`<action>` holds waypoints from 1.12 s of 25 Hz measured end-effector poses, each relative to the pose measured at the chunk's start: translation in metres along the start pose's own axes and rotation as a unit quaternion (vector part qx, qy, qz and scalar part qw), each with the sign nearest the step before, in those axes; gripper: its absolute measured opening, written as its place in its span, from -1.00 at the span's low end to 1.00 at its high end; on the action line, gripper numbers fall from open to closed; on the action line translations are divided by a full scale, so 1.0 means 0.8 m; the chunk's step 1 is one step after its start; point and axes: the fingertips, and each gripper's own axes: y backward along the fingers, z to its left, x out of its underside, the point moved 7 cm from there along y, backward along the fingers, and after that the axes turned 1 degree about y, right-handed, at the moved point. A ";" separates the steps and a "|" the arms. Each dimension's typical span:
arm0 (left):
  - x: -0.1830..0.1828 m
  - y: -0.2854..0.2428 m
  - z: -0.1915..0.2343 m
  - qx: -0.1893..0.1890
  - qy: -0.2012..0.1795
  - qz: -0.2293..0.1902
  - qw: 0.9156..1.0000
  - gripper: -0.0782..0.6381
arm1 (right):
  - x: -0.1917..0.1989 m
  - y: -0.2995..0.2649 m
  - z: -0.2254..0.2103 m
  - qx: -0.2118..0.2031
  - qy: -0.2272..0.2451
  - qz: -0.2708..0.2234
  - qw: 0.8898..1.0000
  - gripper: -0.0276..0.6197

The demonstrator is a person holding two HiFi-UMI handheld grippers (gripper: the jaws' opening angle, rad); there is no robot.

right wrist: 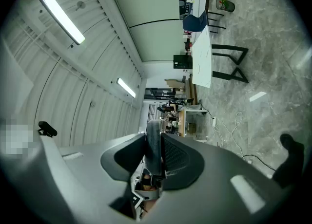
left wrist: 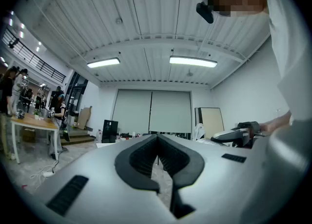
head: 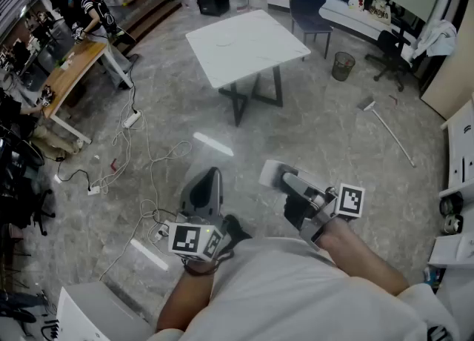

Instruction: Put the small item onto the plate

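Nothing's really started yet imo: left claw (head: 207,178) is pinched together on nothing, right claw (head: 275,174) has its jaws a bit apart and empty too, and no small item or plate shows anywhere, just a bare-looking white table (head: 248,43) well ahead of both.
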 end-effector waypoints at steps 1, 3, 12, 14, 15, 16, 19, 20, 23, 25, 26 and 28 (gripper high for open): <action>0.000 0.000 0.000 -0.001 0.001 0.003 1.000 -0.76 | 0.000 0.000 -0.001 0.000 0.000 0.000 1.000 -0.63; -0.001 0.000 0.001 -0.001 0.002 0.006 1.000 -0.76 | 0.001 0.000 -0.001 0.001 0.001 0.000 1.000 -0.63; -0.001 -0.007 0.031 0.003 0.005 0.004 1.000 -0.76 | -0.002 -0.030 -0.003 -0.003 0.011 -0.004 1.000 -0.63; -0.003 -0.013 0.041 0.002 0.007 0.005 1.000 -0.76 | -0.008 -0.041 -0.006 -0.001 0.014 -0.005 1.000 -0.63; -0.003 -0.016 0.048 0.000 0.008 0.005 1.000 -0.76 | -0.010 -0.048 -0.008 0.000 0.014 -0.005 1.000 -0.63; -0.001 -0.020 0.055 0.000 0.008 0.005 1.000 -0.76 | -0.012 -0.055 -0.010 0.001 0.014 -0.005 1.000 -0.63; 0.001 -0.035 0.087 0.006 0.014 0.003 1.000 -0.76 | -0.014 -0.083 -0.020 0.003 0.015 -0.008 1.000 -0.63; -0.001 -0.041 0.099 0.008 0.015 0.002 1.000 -0.76 | -0.016 -0.094 -0.023 0.002 0.015 -0.010 1.000 -0.63; -0.015 -0.064 0.136 0.019 0.008 -0.004 1.000 -0.76 | -0.024 -0.135 -0.028 0.001 0.013 -0.021 1.000 -0.63; -0.022 -0.080 0.160 0.030 0.000 -0.003 1.000 -0.76 | -0.029 -0.162 -0.030 0.003 0.013 -0.028 1.000 -0.63; -0.023 -0.087 0.172 0.035 -0.002 -0.001 0.999 -0.76 | -0.031 -0.176 -0.031 0.004 0.014 -0.032 0.999 -0.63; -0.026 -0.102 0.198 0.044 -0.001 0.003 0.999 -0.76 | -0.036 -0.204 -0.034 0.006 0.016 -0.036 0.999 -0.63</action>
